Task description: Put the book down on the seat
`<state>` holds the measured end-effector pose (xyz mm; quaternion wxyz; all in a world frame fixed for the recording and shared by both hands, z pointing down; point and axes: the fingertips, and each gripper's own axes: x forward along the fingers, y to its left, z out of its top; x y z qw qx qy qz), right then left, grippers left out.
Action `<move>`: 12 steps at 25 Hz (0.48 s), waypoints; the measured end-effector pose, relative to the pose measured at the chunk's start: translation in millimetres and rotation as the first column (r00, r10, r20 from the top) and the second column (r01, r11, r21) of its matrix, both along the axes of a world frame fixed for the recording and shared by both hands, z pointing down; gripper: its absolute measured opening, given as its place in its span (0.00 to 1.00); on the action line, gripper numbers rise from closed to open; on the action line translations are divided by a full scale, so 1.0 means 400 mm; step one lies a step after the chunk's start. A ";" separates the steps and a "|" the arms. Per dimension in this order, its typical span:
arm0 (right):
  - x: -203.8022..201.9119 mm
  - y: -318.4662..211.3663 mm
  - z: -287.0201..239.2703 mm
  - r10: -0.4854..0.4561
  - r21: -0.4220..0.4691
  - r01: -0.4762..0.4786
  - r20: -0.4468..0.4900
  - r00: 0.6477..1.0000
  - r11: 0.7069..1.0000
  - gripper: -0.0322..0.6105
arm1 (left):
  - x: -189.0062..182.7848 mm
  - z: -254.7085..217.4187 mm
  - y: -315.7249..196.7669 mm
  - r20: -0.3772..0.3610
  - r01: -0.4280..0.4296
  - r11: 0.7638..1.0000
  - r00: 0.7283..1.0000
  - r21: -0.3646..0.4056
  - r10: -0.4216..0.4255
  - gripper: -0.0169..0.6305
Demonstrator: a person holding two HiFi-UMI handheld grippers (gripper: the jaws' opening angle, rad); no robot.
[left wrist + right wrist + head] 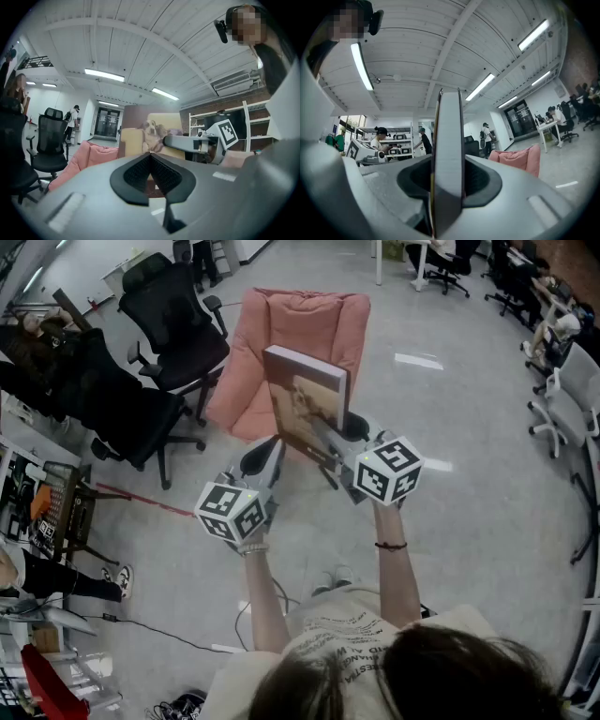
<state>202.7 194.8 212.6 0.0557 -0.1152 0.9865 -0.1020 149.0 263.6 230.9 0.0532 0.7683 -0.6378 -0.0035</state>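
A: Is the book (305,399) down yet?

B: No. The right tool (336,442) clamps it upright in the air, just short of the pink seat (314,324). The left tool (262,461) is closed and empty. Lowering and release are left.

The book (306,413) stands before the seat (309,324), office chair (178,315) at its left.

Head view: above the person, facing steeply down, mid-range over left gripper (261,460), right gripper (349,430), book (306,401) and seat (305,326); left and right gripper views: level, close along own jaws; all three share book and seat.
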 end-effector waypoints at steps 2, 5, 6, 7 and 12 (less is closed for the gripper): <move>-0.003 0.001 -0.002 0.000 0.000 0.000 0.000 1.000 1.000 0.28 | -0.002 0.001 0.000 -0.002 -0.001 1.000 1.000 -0.005 0.001 0.02; -0.002 0.002 -0.005 0.001 0.001 -0.001 -0.004 1.000 1.000 0.28 | 0.002 0.003 0.000 -0.003 -0.006 1.000 1.000 -0.014 0.006 0.02; 0.001 0.002 -0.005 0.002 0.001 -0.002 -0.004 1.000 1.000 0.28 | 0.006 0.003 -0.001 -0.002 -0.009 1.000 1.000 -0.017 0.009 0.02; 0.005 0.001 -0.004 0.003 0.000 -0.003 -0.001 1.000 1.000 0.28 | 0.011 0.004 -0.001 0.000 -0.012 1.000 1.000 -0.018 0.012 0.02; 0.024 -0.007 0.002 0.014 -0.016 -0.014 0.017 1.000 1.000 0.28 | 0.023 0.013 -0.006 0.004 -0.016 1.000 1.000 -0.025 0.016 0.02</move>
